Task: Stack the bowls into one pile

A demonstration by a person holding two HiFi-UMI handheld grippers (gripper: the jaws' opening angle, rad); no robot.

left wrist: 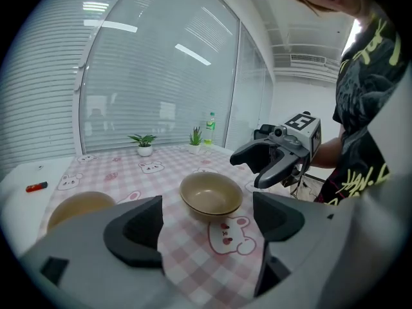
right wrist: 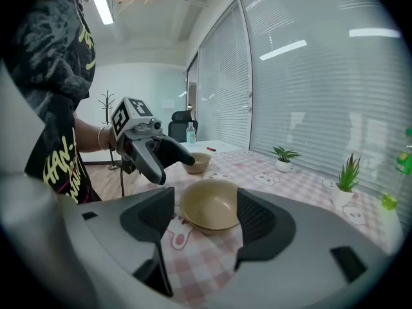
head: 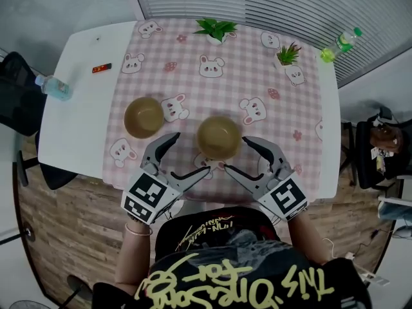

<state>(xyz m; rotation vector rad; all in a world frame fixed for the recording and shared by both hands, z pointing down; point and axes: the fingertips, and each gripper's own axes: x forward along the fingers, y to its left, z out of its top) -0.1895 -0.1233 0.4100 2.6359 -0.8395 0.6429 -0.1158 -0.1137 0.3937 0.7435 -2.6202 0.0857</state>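
The white table (head: 80, 118) carries a pink checked cloth (head: 193, 82) that stretches ahead of both tools. The left hand-held gripper (head: 190, 154) and the right hand-held gripper (head: 236, 154) hover over the cloth's near edge, each with its jaws spread wide and gripping nothing. One tan bowl (head: 219, 137) stands upright on the cloth just ahead of them, between the two and touched by neither. The second bowl (head: 143, 116) sits beyond the left hand-held gripper, off to its left and apart from the first. A small potted plant (head: 215, 29) stands far ahead at the cloth's far edge.
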